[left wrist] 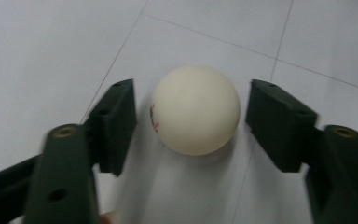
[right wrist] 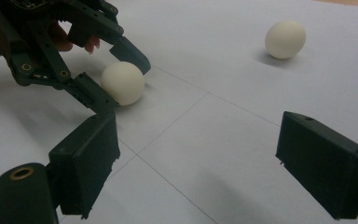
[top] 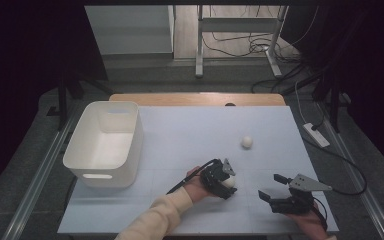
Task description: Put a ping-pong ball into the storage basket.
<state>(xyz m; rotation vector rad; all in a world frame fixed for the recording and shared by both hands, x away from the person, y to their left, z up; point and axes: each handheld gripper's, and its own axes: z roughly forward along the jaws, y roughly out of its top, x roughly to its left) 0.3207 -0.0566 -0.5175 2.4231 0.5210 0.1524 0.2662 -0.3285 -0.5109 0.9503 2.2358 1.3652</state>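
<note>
A white ball rests on the pale table, between the jaws of my left gripper. A thin gap shows on each side of the ball, so the pads are not pressing it. In the right gripper view, the same ball sits between the left gripper's fingers. From above, the left gripper is at the table's front middle. A second white ball lies loose farther back. My right gripper hovers open at the front right, holding nothing.
A white plastic bin with a handle slot stands on the left of the table, and it looks hollow inside. A wooden edge runs along the far side. Cables and a metal frame stand on the floor beyond.
</note>
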